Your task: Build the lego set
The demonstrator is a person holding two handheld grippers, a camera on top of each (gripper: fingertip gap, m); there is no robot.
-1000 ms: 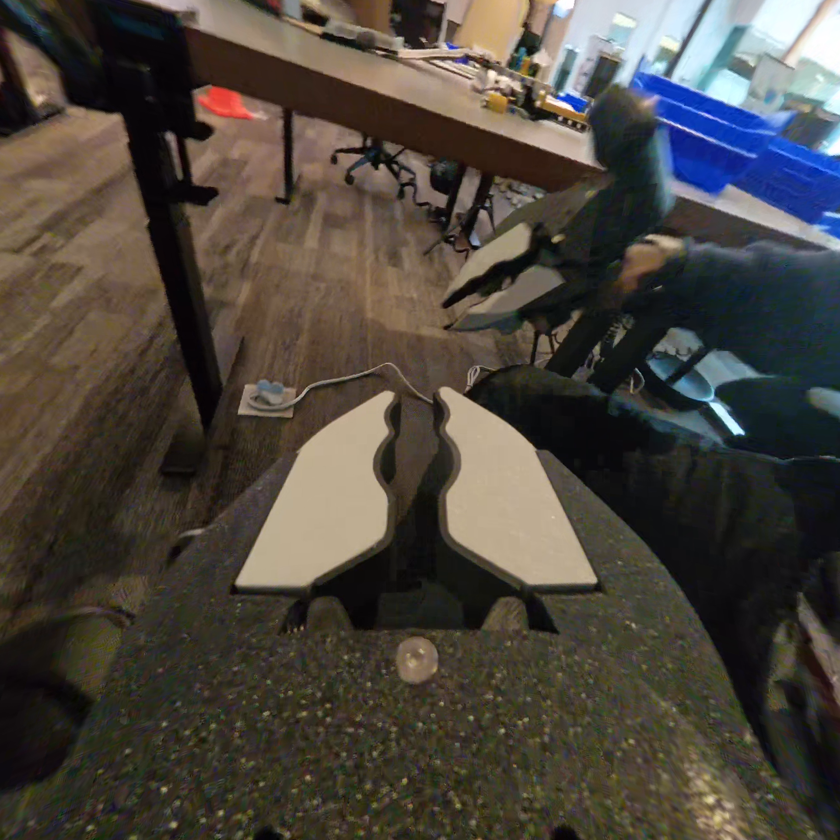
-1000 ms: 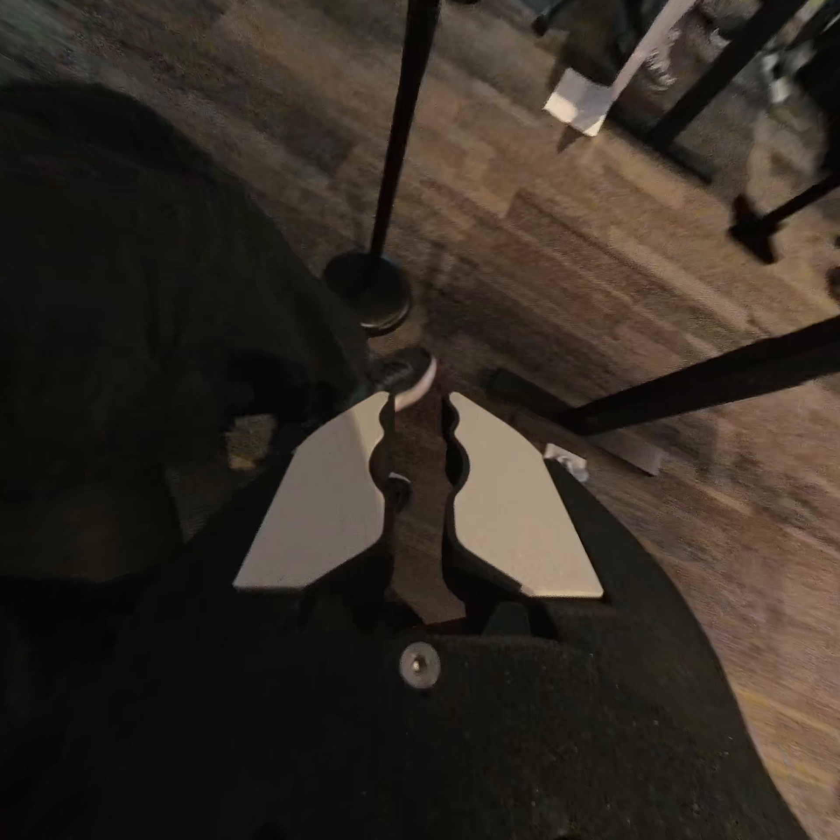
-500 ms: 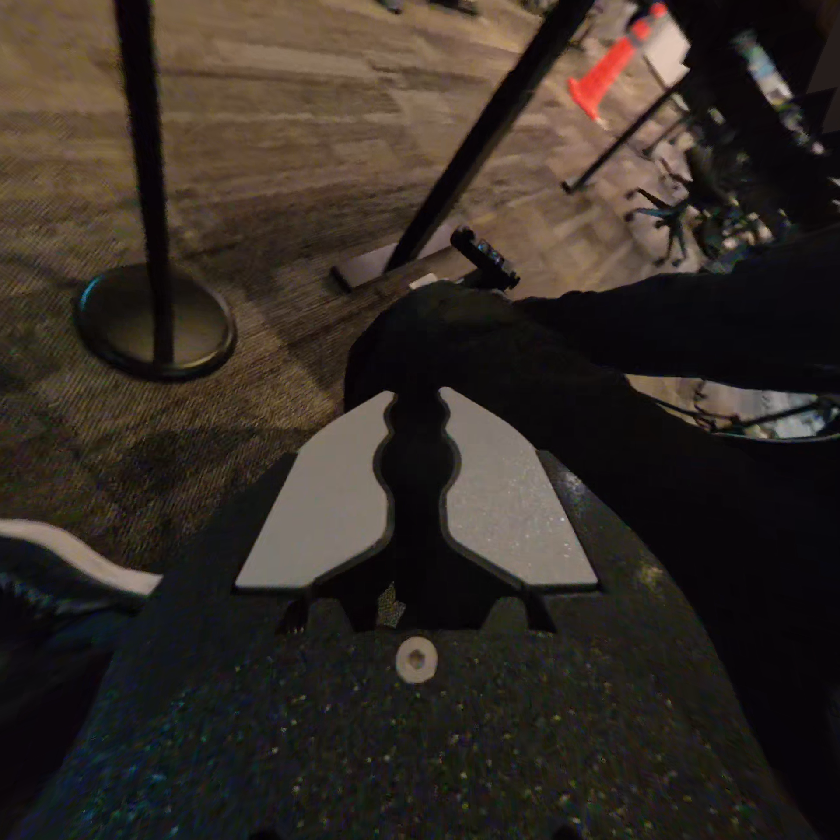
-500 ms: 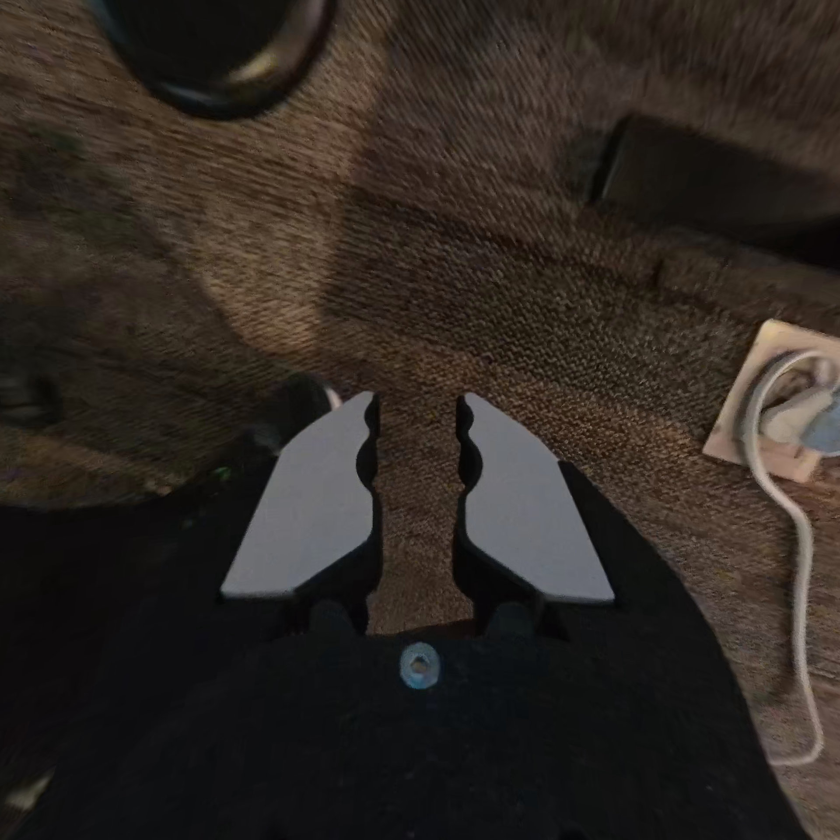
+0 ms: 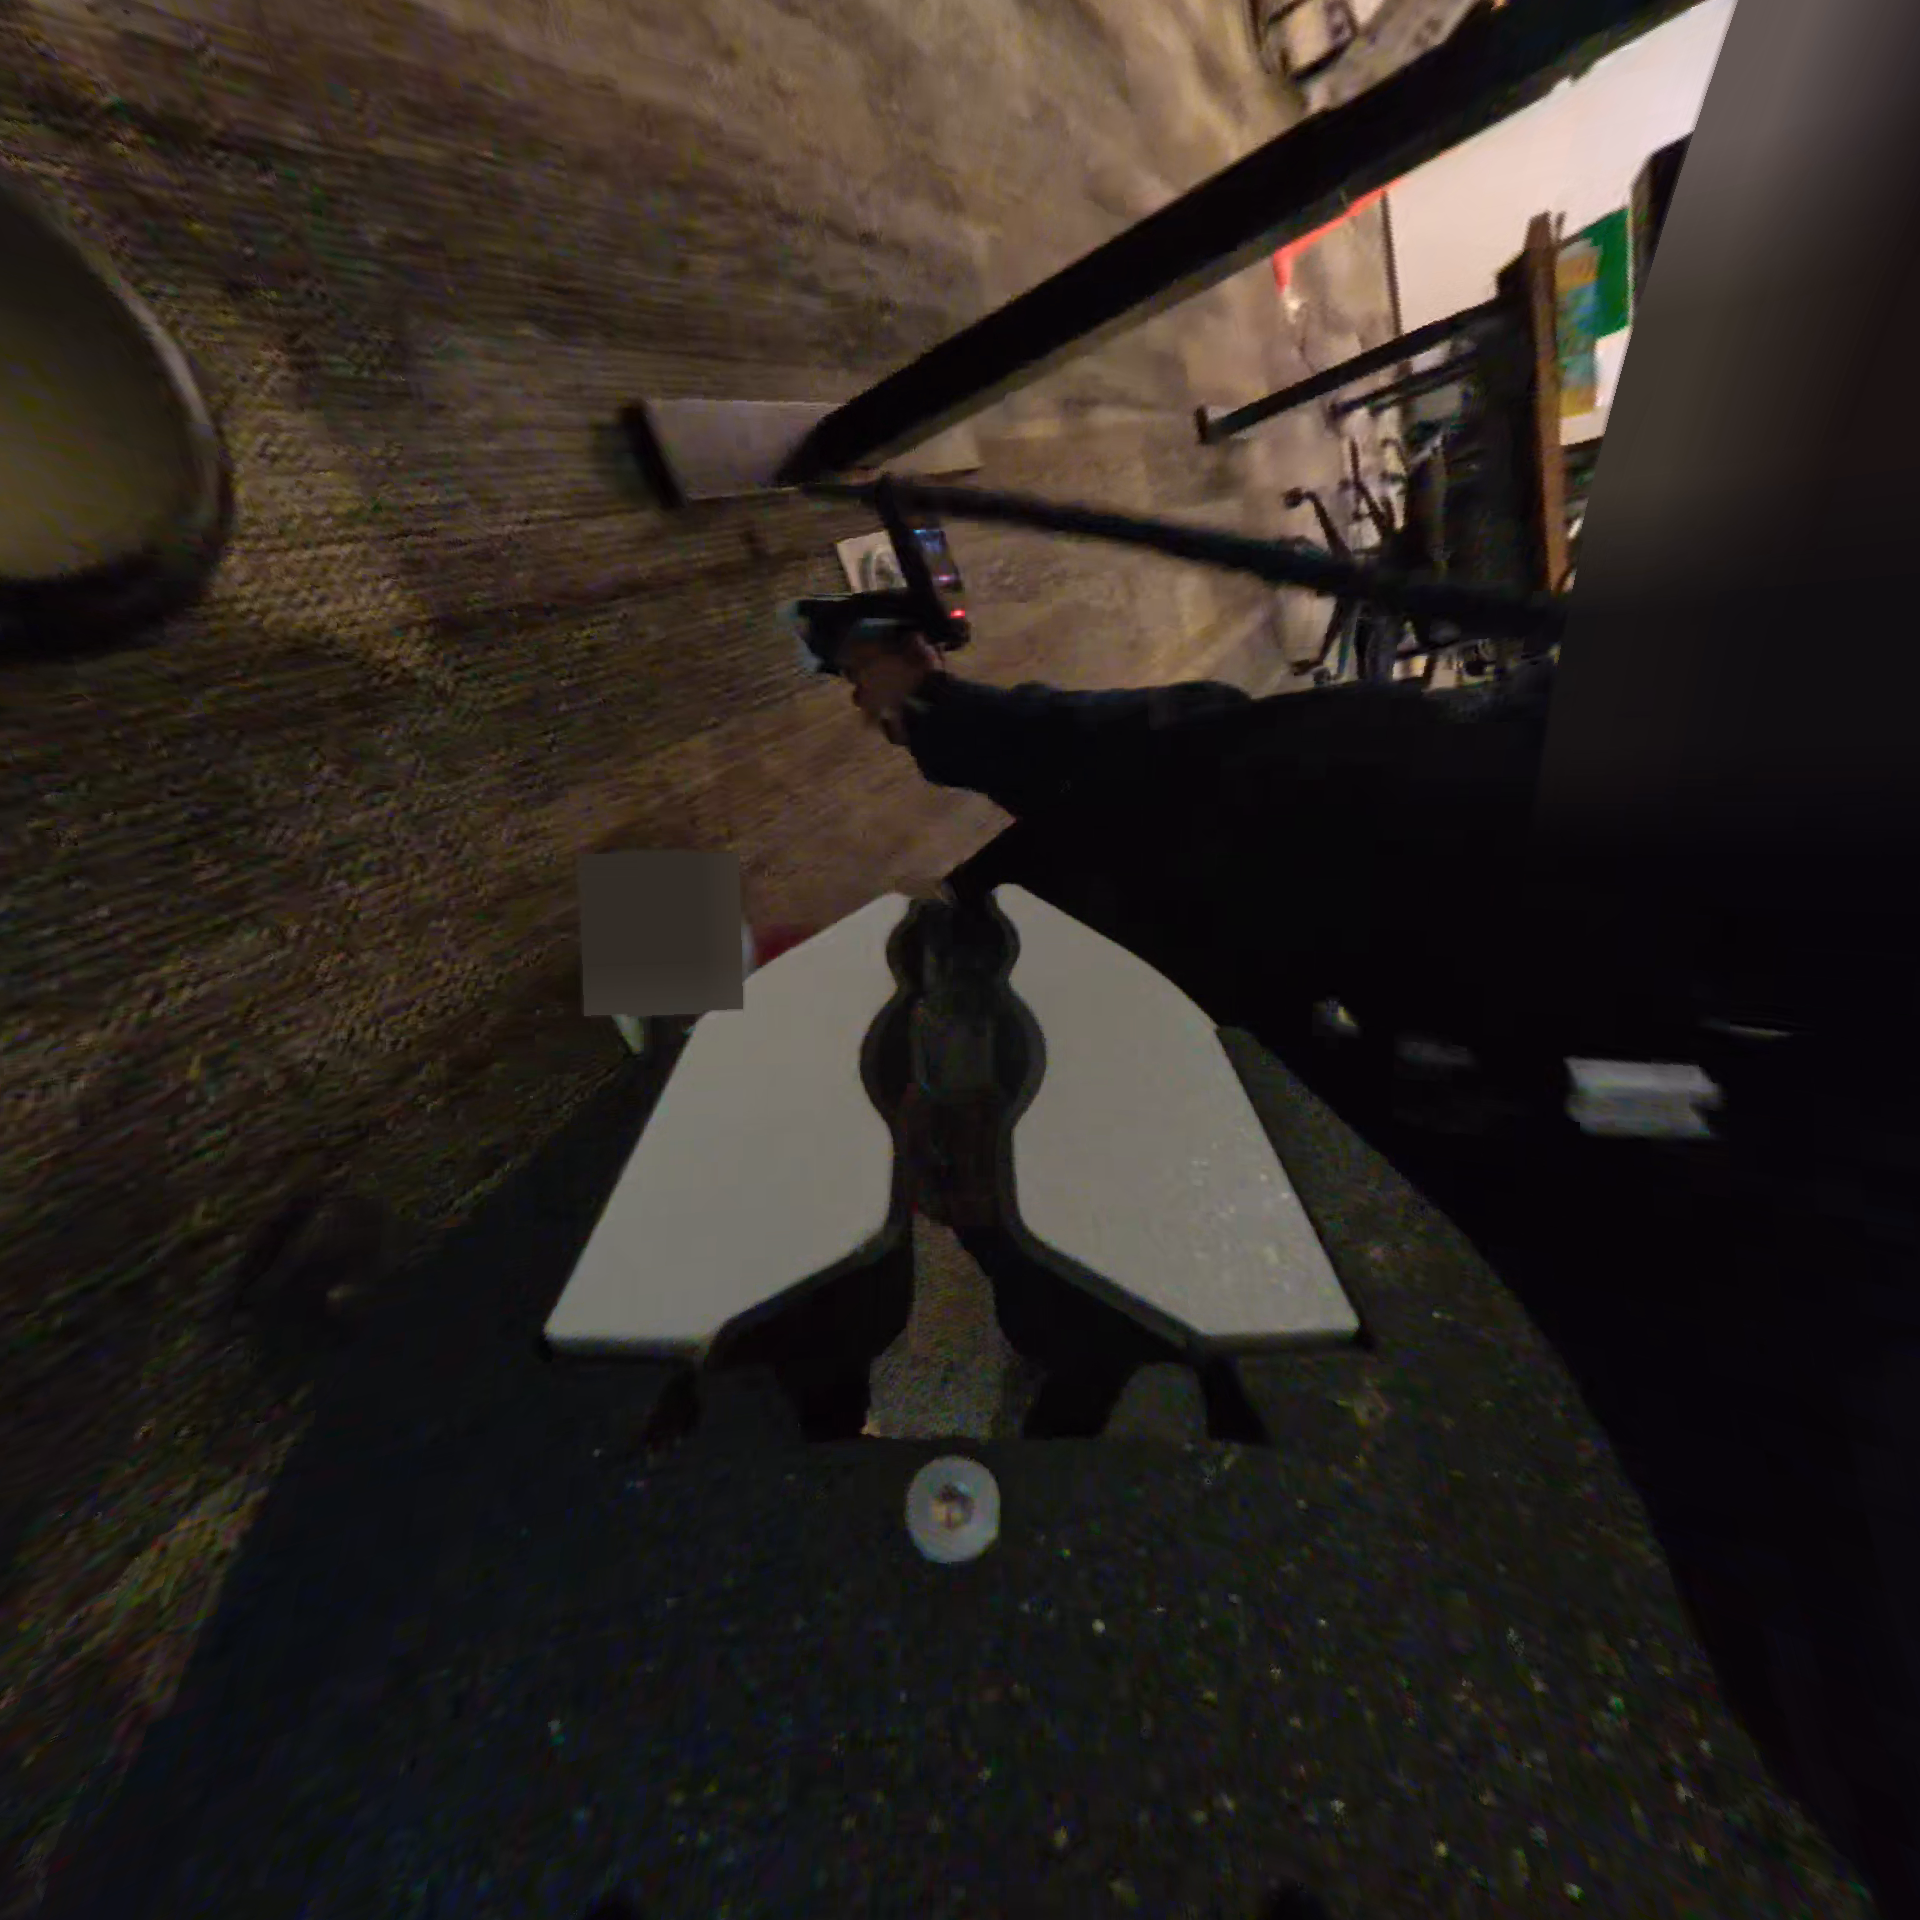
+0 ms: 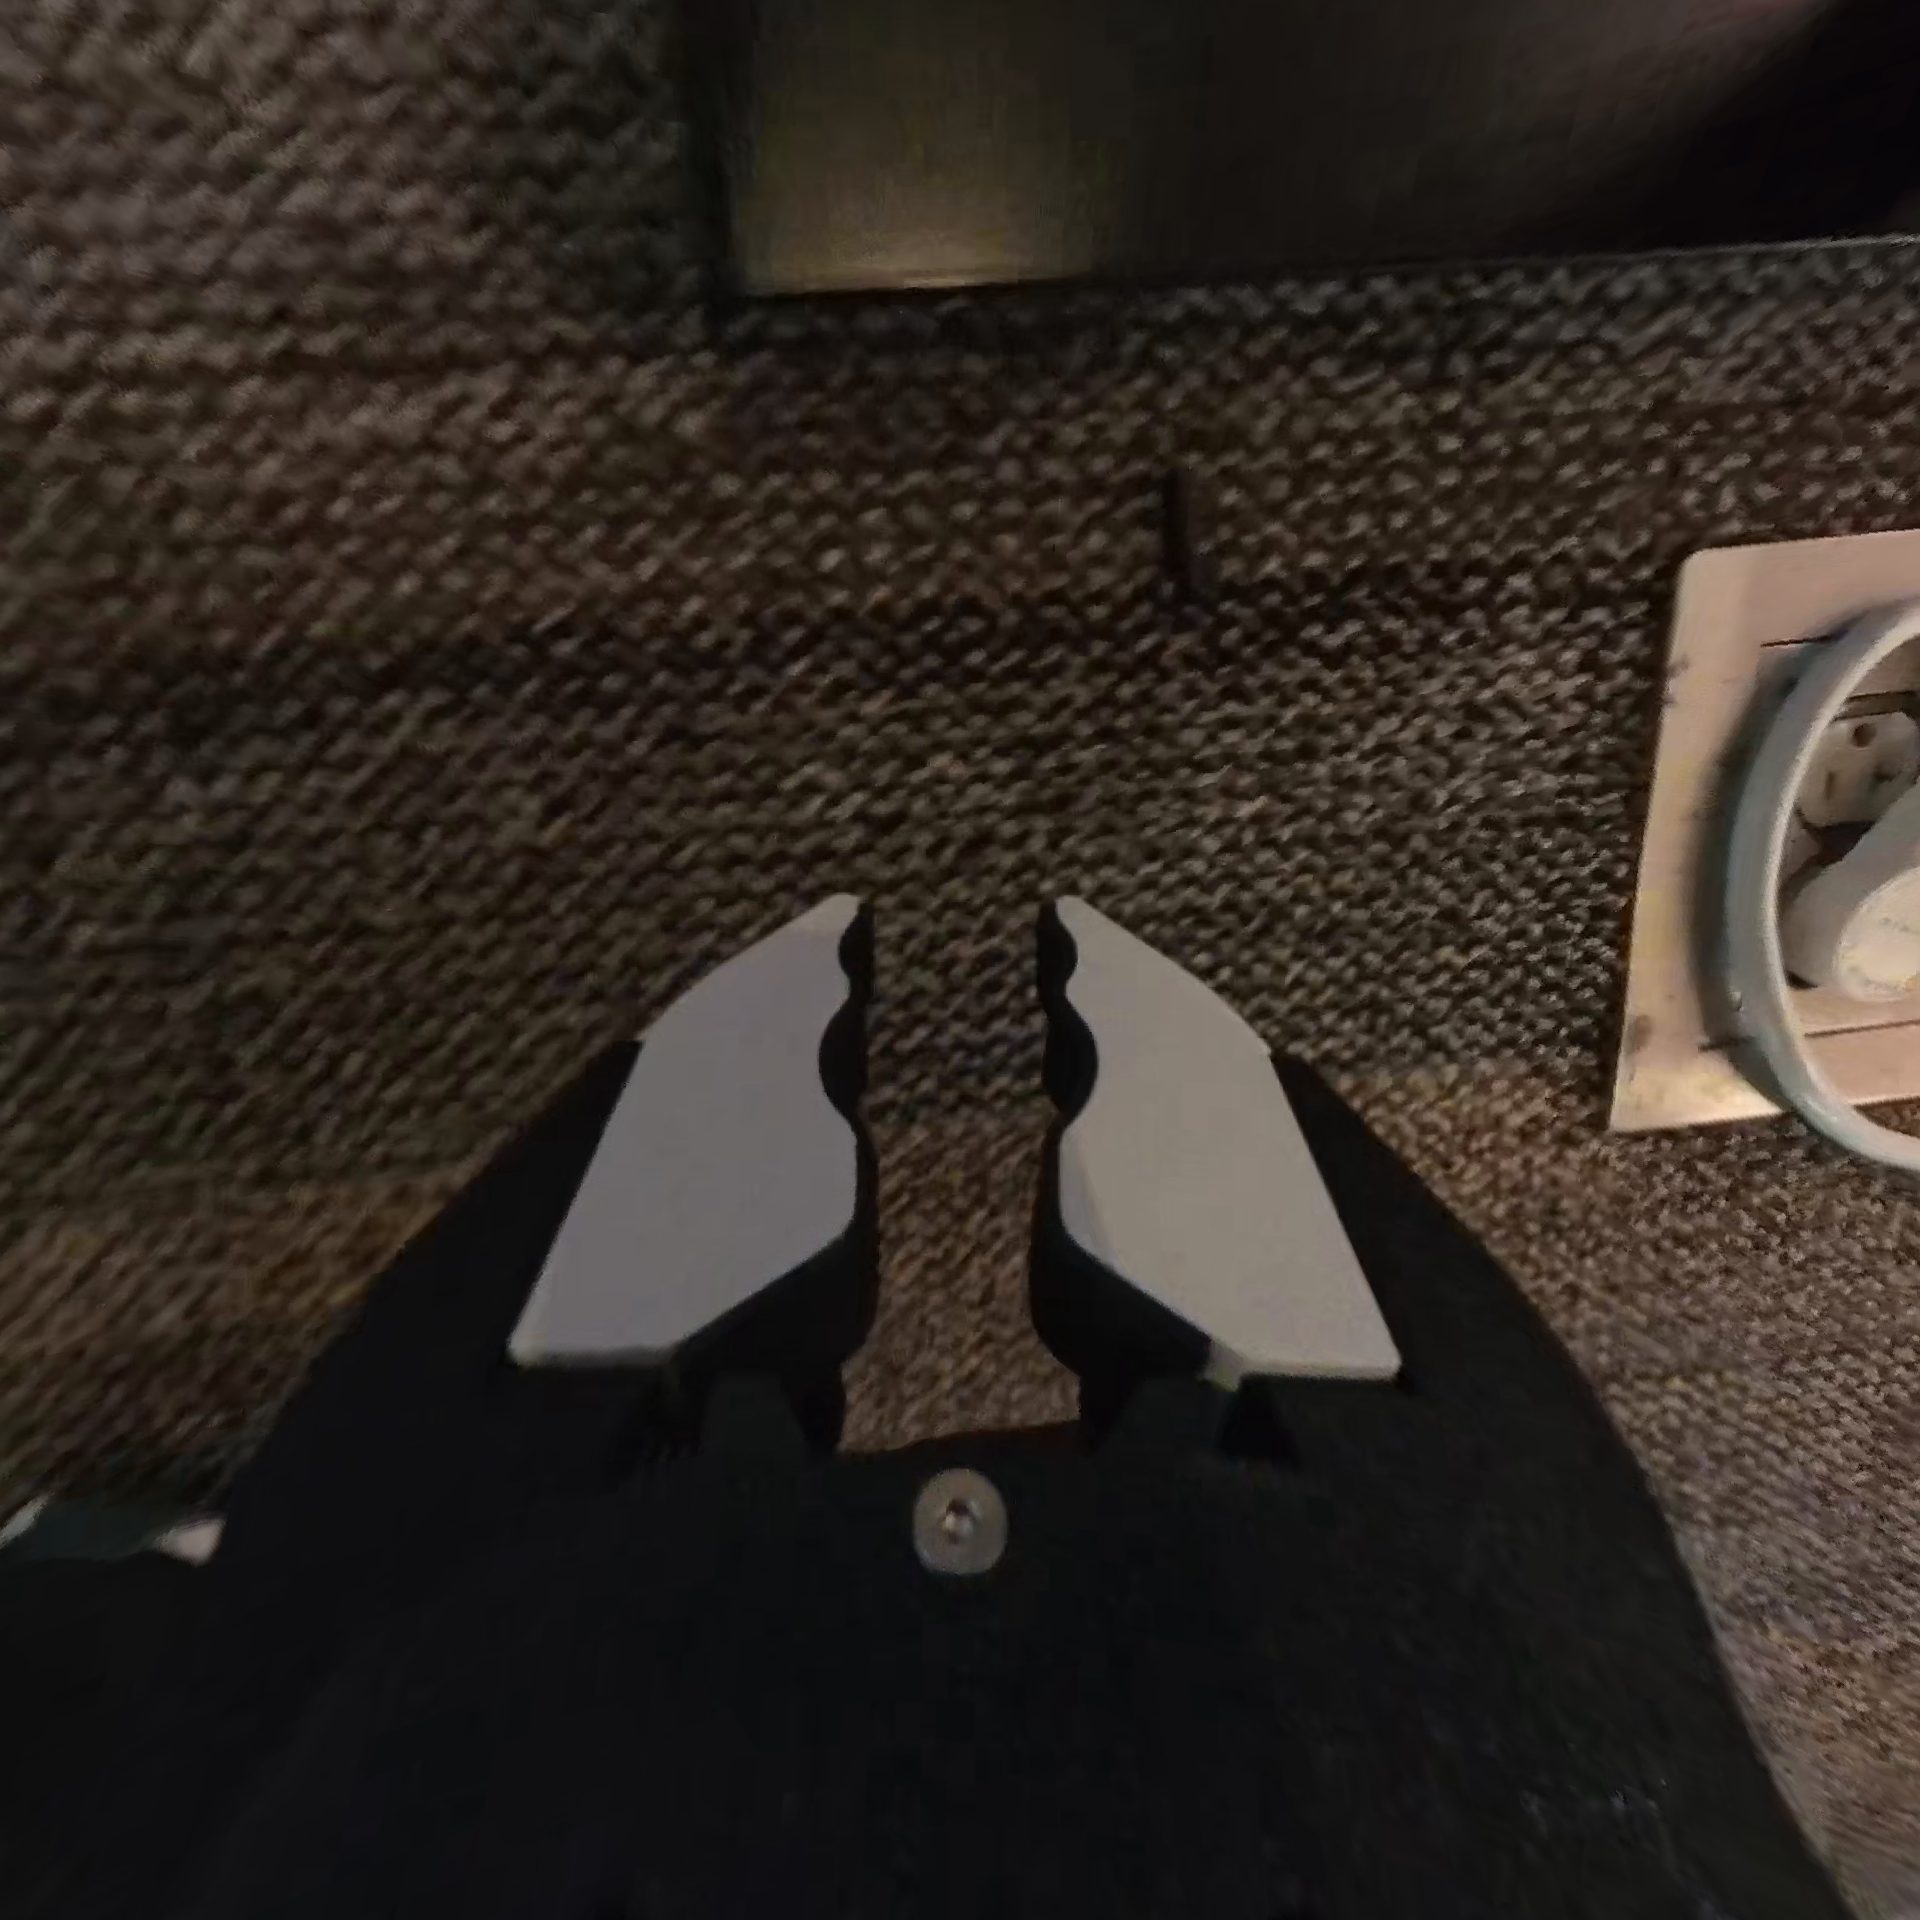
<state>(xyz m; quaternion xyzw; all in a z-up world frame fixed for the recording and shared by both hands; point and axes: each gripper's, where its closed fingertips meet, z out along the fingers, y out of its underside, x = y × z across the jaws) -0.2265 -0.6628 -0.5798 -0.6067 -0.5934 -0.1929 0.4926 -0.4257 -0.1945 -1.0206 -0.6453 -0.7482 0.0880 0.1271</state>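
No lego parts show in either view. My left gripper (image 5: 954, 902) points low across the brown carpet, shut and empty, with dark pads meeting between the white fingers (image 5: 769, 1122). Beyond it, a hand in a dark sleeve (image 5: 1091, 727) holds a dark device with a small red light (image 5: 894, 613) close to the floor. My right gripper (image 6: 954, 914) points straight down at the carpet from close range. Its jaws stand slightly apart, with carpet showing all the way between them and nothing held.
A white floor outlet box with a pale cable (image 6: 1787, 883) lies right of the right gripper. A flat metal table foot (image 6: 904, 156) lies ahead of it and also shows in the left wrist view (image 5: 727, 452), under a black leg (image 5: 1143, 270). A round stand base (image 5: 94, 447) sits far left. The left gripper's tips are roughly 65 cm from the right gripper's.
Both views have swung from the room down to the floor. The right gripper has dropped much closer to the carpet and its jaws have spread a little. The left gripper stays shut.
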